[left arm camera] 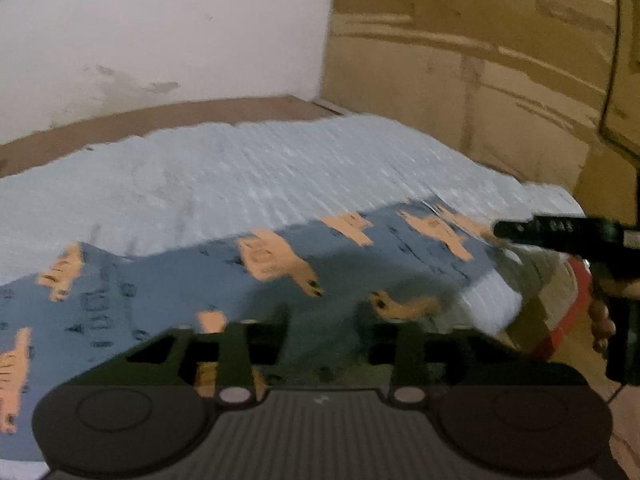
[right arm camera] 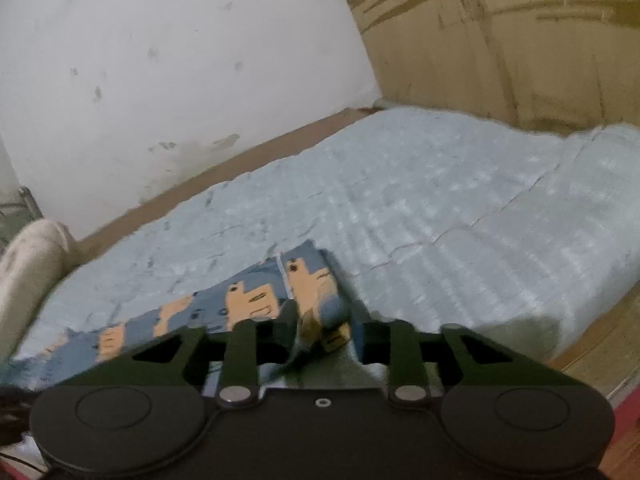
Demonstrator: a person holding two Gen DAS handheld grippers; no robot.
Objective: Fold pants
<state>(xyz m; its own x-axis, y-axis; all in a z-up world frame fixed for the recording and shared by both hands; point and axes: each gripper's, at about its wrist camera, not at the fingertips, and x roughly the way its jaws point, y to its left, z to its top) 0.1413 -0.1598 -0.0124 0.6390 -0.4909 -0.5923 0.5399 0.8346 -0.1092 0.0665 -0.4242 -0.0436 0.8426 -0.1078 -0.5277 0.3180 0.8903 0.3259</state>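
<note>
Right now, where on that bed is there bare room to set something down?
The light blue blanket lies bare between the pants, the white wall and the cardboard. It is crowded along the near edge, at the pants.

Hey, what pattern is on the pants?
The pants are blue with peach-orange cartoon animal shapes, clearest in the left wrist view.

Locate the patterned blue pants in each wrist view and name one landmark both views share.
Left wrist view: the pants spread across the lower left and centre, on the light blue mattress pad, just beyond the left gripper.
Right wrist view: the pants run from the lower left edge to the centre, one end bunched between the fingers of the right gripper.
Shared landmark: the stained white wall behind the pad.
</note>
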